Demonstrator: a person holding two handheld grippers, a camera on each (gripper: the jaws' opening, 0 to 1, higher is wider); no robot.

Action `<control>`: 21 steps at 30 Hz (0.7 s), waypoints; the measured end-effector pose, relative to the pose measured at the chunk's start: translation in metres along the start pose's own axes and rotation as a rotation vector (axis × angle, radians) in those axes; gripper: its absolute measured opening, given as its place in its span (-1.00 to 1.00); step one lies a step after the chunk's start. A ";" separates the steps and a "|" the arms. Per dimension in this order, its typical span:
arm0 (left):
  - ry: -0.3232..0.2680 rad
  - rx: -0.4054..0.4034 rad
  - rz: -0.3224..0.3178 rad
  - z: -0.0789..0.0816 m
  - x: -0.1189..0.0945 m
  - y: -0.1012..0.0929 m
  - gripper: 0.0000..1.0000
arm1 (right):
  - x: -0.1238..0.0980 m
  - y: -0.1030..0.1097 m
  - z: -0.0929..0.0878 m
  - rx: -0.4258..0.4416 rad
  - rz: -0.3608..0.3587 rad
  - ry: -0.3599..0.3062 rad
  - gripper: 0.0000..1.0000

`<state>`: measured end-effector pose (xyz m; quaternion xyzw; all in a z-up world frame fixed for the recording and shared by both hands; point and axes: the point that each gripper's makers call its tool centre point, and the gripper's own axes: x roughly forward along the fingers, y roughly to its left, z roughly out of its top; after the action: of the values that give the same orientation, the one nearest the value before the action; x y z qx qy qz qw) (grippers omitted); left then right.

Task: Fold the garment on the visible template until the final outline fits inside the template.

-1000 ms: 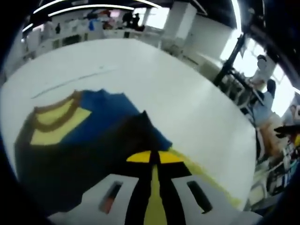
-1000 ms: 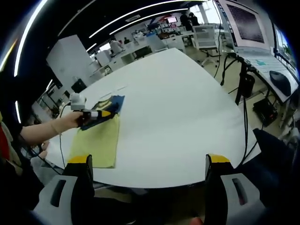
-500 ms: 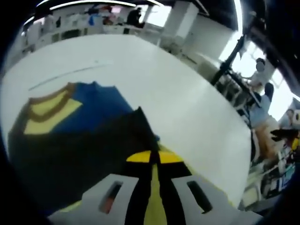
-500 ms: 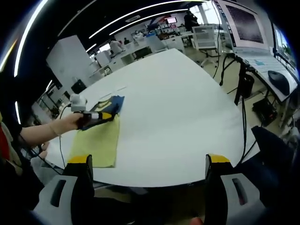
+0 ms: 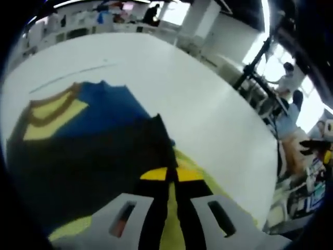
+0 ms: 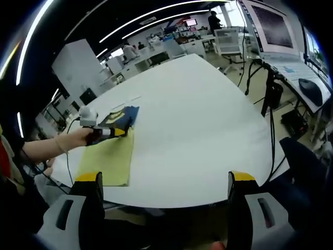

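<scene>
Pinching garment [image 5: 93, 135] edge: left gripper [image 5: 171, 174], jaws closed; right gripper [image 6: 164, 182] wide.

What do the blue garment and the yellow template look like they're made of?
Blue garment: soft knit fabric, probably; matte, it drapes and creases, with a brown-banded neckline. Yellow template: a thin flat matte sheet lying flush on the white table; cloth or paper, I cannot tell.

We see our left gripper [image 5: 171, 179] pinching a dark fold of the blue garment [image 5: 104, 112], spread toward ten o'clock on the white worktop [image 5: 208, 104].
</scene>
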<state>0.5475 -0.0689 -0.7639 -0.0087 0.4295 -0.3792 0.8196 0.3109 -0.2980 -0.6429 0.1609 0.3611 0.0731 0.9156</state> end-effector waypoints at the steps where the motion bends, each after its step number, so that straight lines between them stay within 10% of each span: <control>1: 0.002 -0.002 0.000 -0.001 0.001 0.000 -0.99 | 0.000 0.000 0.000 0.000 -0.001 0.000 0.99; 21: 0.017 0.005 -0.022 -0.005 0.002 -0.003 -0.92 | -0.001 0.002 0.001 -0.006 0.002 -0.002 0.99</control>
<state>0.5434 -0.0709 -0.7675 -0.0082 0.4351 -0.3894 0.8118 0.3107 -0.2963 -0.6405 0.1587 0.3596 0.0747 0.9165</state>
